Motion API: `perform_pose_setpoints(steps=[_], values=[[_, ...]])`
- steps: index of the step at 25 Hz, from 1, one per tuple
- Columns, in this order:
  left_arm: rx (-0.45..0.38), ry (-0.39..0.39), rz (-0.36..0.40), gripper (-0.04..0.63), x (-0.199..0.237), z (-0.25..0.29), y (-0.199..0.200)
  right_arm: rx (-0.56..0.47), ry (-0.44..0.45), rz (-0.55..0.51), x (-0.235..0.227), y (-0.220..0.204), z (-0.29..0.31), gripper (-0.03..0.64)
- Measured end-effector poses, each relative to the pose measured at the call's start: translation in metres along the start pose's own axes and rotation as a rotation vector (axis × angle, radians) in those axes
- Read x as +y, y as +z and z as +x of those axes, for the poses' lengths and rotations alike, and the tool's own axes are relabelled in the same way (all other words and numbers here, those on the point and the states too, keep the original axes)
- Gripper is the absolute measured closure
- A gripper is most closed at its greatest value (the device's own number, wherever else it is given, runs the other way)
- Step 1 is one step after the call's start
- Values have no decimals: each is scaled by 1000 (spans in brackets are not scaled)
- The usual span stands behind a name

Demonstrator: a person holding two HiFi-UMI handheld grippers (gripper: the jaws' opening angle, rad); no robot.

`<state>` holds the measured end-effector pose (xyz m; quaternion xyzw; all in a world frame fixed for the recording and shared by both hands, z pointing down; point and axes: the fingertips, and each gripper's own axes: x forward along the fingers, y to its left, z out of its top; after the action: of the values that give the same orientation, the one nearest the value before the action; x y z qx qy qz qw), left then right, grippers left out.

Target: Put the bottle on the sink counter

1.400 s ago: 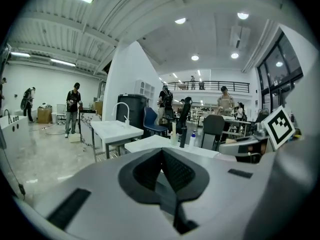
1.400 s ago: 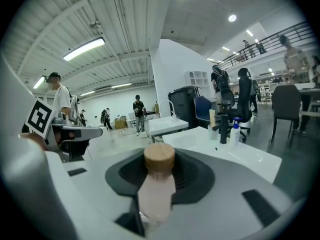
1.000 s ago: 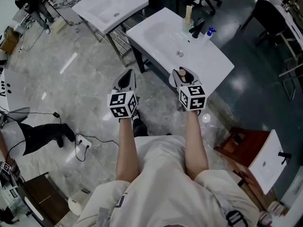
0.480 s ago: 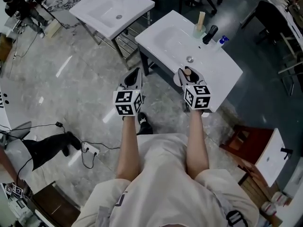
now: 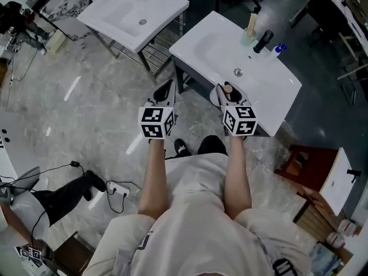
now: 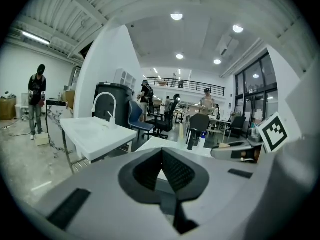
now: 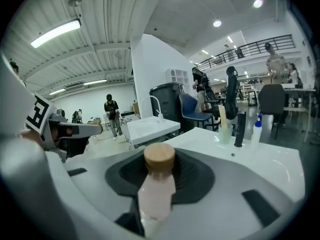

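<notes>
Bottle point(image 7: 159, 184) upright, clenched between right gripper point(image 7: 159, 160) jaws, at sink worktop point(image 7: 270, 159) edge; left gripper point(image 6: 161, 151) jaws closed, empty.

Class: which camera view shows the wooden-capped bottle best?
The right gripper view: the bottle fills the centre, pink body and wooden cap, clamped in the right gripper. The head view shows only its cap from above. The left gripper view gives no clear sight of it.
</notes>
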<state>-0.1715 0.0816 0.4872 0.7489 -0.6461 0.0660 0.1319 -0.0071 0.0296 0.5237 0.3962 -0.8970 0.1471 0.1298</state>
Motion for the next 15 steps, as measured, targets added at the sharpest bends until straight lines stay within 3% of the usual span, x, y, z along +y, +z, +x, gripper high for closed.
perform_pose_setpoints(steps=[15], values=[[13, -62, -4, 589, 25, 57, 10, 6, -35, -21, -13, 22, 50, 500]])
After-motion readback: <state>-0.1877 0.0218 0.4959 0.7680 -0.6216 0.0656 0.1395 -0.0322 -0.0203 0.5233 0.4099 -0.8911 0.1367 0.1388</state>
